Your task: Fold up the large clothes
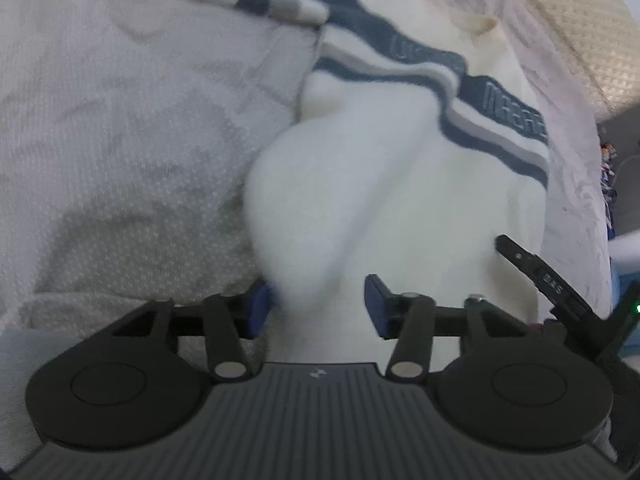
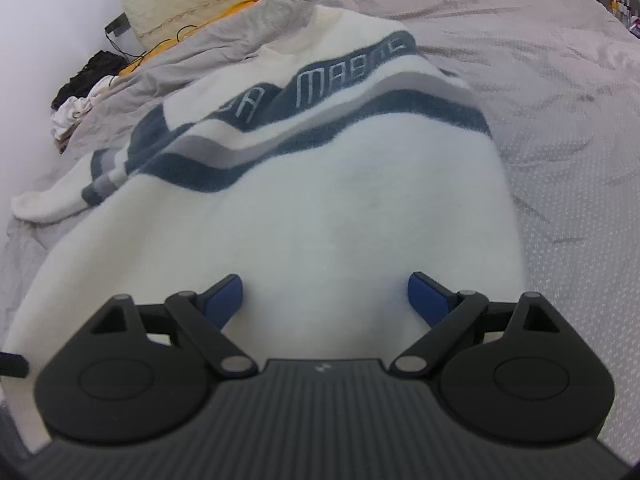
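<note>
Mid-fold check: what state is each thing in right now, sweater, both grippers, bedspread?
Sweater: lying on the bed, partly folded, striped chest band rumpled.
Left gripper: open, white fabric bulging between its fingers, blurred.
Right gripper: open wide over the sweater's white lower part, gripping nothing.
Bedspread: wrinkled, under the sweater.

The sweater (image 2: 320, 208) is fuzzy white with navy and grey stripes and pale lettering on a navy band. The bedspread (image 2: 560, 92) is grey-beige with tiny white dots. Both hand-held grippers are black with blue pads (image 2: 224, 296).
</note>
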### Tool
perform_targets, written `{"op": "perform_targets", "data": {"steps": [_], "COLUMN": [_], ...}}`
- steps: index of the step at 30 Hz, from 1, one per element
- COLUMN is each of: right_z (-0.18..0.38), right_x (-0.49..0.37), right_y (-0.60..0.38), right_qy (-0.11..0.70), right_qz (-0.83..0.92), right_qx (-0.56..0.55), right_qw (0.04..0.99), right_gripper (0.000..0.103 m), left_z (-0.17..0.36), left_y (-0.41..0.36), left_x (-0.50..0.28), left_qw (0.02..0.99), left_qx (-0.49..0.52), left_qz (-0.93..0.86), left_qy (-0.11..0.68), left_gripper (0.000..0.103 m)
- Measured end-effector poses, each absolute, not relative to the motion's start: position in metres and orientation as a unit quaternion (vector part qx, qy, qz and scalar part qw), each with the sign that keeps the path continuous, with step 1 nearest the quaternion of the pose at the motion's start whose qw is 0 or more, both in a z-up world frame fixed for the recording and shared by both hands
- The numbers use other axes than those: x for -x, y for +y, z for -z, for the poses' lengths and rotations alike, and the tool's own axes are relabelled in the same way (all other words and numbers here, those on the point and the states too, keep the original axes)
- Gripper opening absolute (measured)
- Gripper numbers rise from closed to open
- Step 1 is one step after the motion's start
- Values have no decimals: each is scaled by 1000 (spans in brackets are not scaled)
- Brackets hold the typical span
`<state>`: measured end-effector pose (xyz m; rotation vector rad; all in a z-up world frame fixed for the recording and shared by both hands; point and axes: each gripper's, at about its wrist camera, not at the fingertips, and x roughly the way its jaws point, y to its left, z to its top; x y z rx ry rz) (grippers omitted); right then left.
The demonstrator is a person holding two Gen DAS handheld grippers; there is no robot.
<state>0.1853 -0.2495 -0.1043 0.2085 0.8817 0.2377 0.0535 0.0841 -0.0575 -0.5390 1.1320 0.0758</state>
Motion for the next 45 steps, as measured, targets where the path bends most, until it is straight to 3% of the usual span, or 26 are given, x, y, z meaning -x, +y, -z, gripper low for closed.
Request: {"op": "perform_targets", "data": {"steps": [21, 32, 39, 45], "right_z": [79, 64, 67, 92], "right_x": [-186, -185, -217, -279], "right_y": [-285, -302, -321, -358], "right_qy": [367, 305, 265, 282], "right_qz": [-85, -62, -43, -3], "right_qx": [-180, -165, -167, -226], "right_qw": [909, 936, 949, 932], "right_gripper": [90, 90, 90, 90], "left_z": [-35, 12, 69, 90], "left_y": [-3, -46, -50, -42], "left_x": [-48, -147, -180, -191], "left_qw": [914, 940, 934, 939], "left_qx": [128, 115, 99, 69], "left_qz": [43, 60, 62, 50], "left_qy": [383, 316, 338, 332], "left_gripper": [58, 58, 58, 58]}}
